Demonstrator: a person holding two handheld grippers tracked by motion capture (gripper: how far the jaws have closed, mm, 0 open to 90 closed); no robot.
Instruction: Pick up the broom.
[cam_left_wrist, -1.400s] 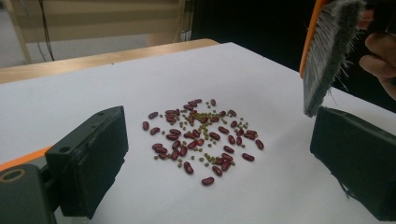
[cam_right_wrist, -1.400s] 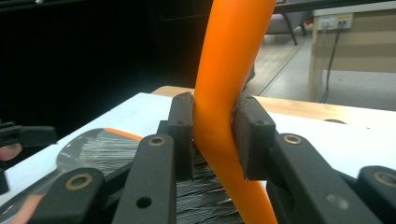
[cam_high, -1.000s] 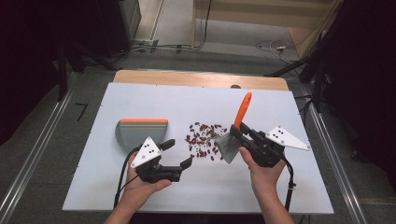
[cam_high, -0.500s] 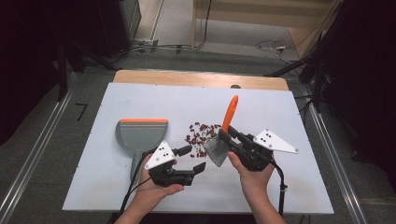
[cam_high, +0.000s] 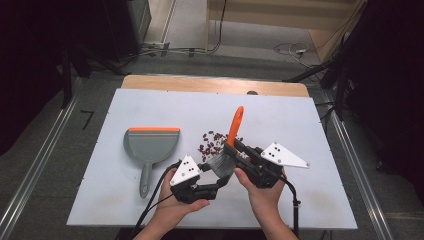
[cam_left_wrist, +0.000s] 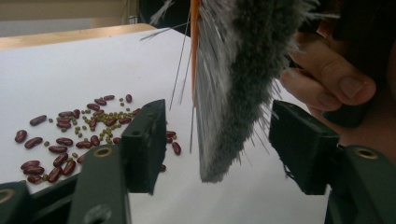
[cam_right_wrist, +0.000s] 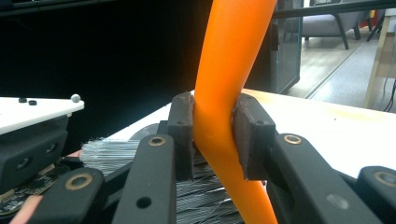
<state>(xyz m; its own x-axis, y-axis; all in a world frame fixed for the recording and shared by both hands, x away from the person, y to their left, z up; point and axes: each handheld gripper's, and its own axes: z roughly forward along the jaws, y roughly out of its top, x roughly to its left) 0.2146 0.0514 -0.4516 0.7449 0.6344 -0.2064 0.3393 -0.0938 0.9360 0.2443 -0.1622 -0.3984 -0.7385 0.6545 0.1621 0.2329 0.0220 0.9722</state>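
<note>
A hand brush with an orange handle (cam_high: 235, 122) and grey bristles (cam_high: 223, 165) hangs tilted above the white table (cam_high: 300, 125). My right gripper (cam_high: 231, 149) is shut on the handle (cam_right_wrist: 229, 56), which is pinched between its jaws (cam_right_wrist: 215, 135). My left gripper (cam_high: 216, 184) points at the bristle end. Its jaws (cam_left_wrist: 224, 140) stand on either side of the bristles (cam_left_wrist: 238, 84) with gaps on both sides; they have just been closing. Red beans and small green beans (cam_high: 212, 145) lie scattered on the table behind the brush (cam_left_wrist: 74, 135).
A grey dustpan with an orange lip (cam_high: 150, 145) lies flat left of the beans, handle toward the near edge. A wooden board edge (cam_high: 215, 84) borders the table's far side. Cables trail from both grippers toward the near edge.
My left gripper has moved right to the brush and its jaws have narrowed around the bristles. My right gripper has carried the brush left and nearer.
</note>
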